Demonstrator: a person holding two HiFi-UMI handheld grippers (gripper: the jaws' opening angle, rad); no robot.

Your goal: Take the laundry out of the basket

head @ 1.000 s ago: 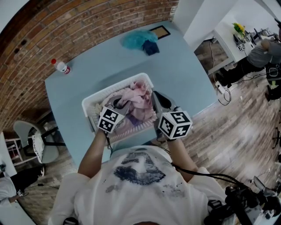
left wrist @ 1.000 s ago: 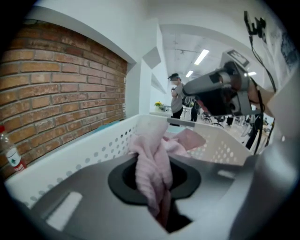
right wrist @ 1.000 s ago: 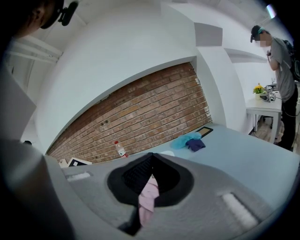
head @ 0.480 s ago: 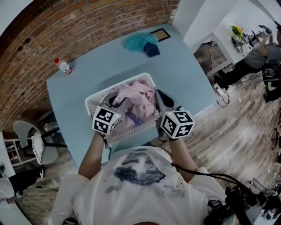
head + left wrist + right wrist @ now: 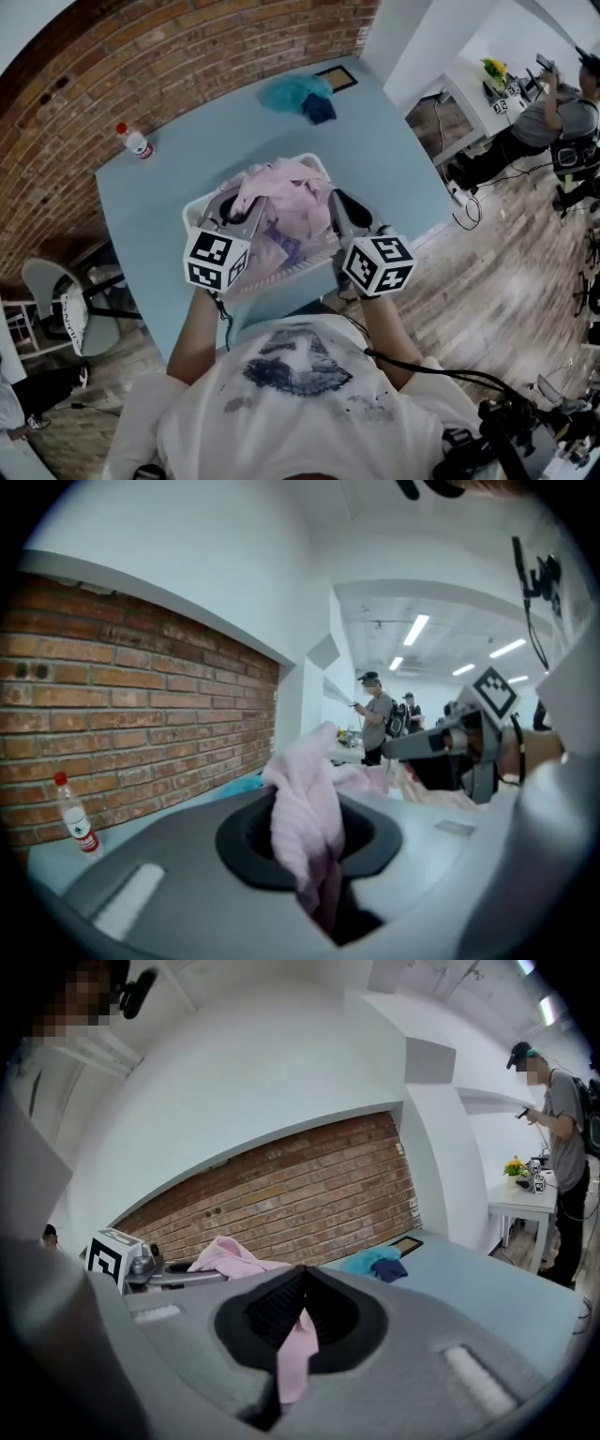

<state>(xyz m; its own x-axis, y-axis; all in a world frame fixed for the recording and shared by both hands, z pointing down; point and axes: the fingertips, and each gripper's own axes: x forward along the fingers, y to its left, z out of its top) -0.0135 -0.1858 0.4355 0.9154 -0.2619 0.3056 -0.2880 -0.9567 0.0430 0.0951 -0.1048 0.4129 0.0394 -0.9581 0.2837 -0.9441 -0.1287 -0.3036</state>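
Pinching a pink garment (image 5: 291, 192) above the basket (image 5: 194, 218), the left gripper (image 5: 246, 210) and right gripper (image 5: 336, 210) have their fingers closed on it; more laundry (image 5: 278, 249) seemingly remains inside.

Red brick wall (image 5: 141, 56) across upper left. White wall (image 5: 412, 37) at upper right. Pale blue desk (image 5: 187, 150) in centre. Wood plank floor (image 5: 506, 281) at right. White side table (image 5: 466, 94) upper right. Grey chair (image 5: 42, 281) lower left. Strip ceiling lights (image 5: 415, 628) upper right in left gripper view.
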